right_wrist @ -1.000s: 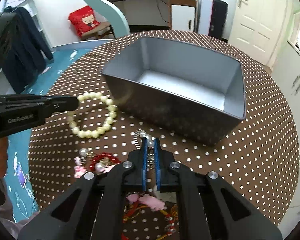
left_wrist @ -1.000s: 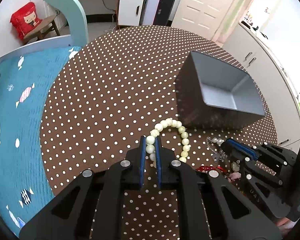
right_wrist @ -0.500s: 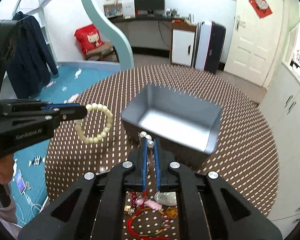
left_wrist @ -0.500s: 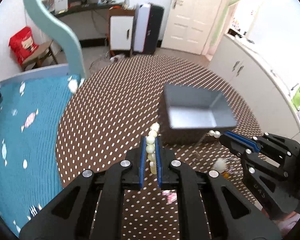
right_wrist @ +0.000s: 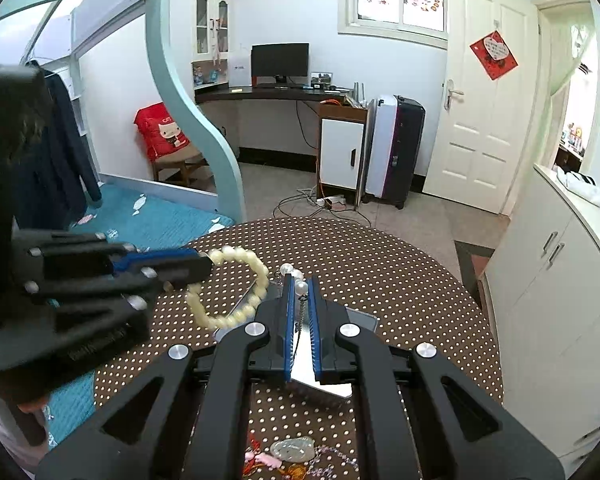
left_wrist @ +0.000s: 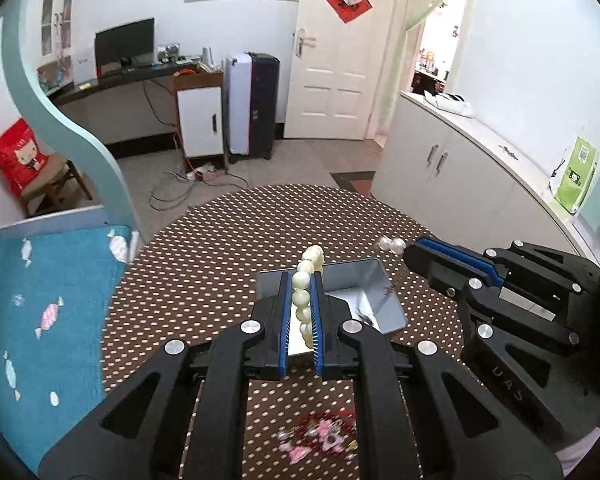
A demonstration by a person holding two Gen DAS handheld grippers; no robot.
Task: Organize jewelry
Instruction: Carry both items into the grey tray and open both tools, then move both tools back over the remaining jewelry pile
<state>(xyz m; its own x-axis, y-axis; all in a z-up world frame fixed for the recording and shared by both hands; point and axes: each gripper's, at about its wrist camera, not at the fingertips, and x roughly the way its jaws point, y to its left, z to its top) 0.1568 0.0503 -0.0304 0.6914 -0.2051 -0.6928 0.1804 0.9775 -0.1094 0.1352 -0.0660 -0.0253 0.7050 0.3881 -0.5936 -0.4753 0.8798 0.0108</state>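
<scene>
- Above the round dotted table (left_wrist: pixel 204 280), your left gripper (left_wrist: pixel 301 280) is clamped narrow on a cream bead bracelet (left_wrist: pixel 302 300); a run of beads sits between the blue pads and the top beads stick out past the tips.
- From the right wrist view, that bracelet (right_wrist: pixel 236 288) hangs as an open loop off the tip of your left gripper (right_wrist: pixel 204 266), clear of the tabletop.
- Your right gripper (right_wrist: pixel 300 284) is also pinched narrow, holding a thin silver chain with pearls (right_wrist: pixel 299 300); the pearls sit at the fingertips and the chain drops down between the pads.
- From the left wrist view, the pearls (left_wrist: pixel 390 245) show just off the tip of your right gripper (left_wrist: pixel 410 254), and the chain below them is blurred.
- Below both grippers sits the grey metal box (left_wrist: pixel 374 300), open side up, on the table; in the right wrist view only small parts of the box (right_wrist: pixel 332 390) show behind the fingers.
- At the near edge of the table lies a pile of leftover jewelry (left_wrist: pixel 322 432): red beads and pink pieces, too blurred to sort out.
- Beside the table on your left is a bed with a blue candy-print cover (left_wrist: pixel 40 300).
</scene>
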